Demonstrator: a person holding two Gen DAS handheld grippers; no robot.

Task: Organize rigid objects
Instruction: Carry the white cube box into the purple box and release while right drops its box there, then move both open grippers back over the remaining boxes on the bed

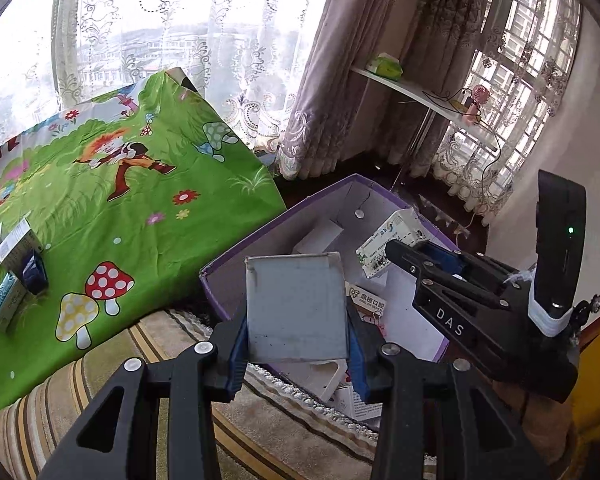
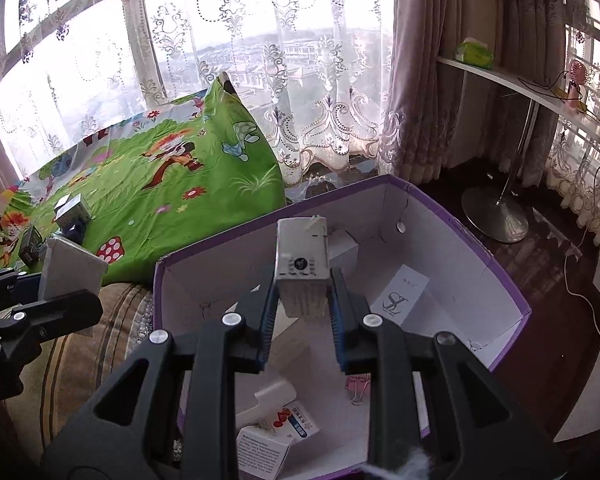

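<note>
My left gripper (image 1: 296, 344) is shut on a flat grey box (image 1: 296, 306), held over the near rim of a purple cardboard box (image 1: 220, 280). My right gripper (image 2: 302, 312) is shut on a small white carton (image 2: 300, 256), held above the inside of the purple box (image 2: 512, 296). The right gripper also shows in the left wrist view (image 1: 416, 258), with the white carton (image 1: 392, 244) in it. The left gripper (image 2: 40, 300) with the grey box (image 2: 72, 268) shows at the left of the right wrist view. Several small cartons (image 2: 276, 428) lie in the purple box.
A table under a green cartoon cloth (image 1: 120, 200) stands left, with several small boxes (image 1: 16, 248) on it. A striped cushion (image 1: 260, 420) lies under the purple box. A white side table (image 2: 540, 96) on a metal foot stands right, by the curtains.
</note>
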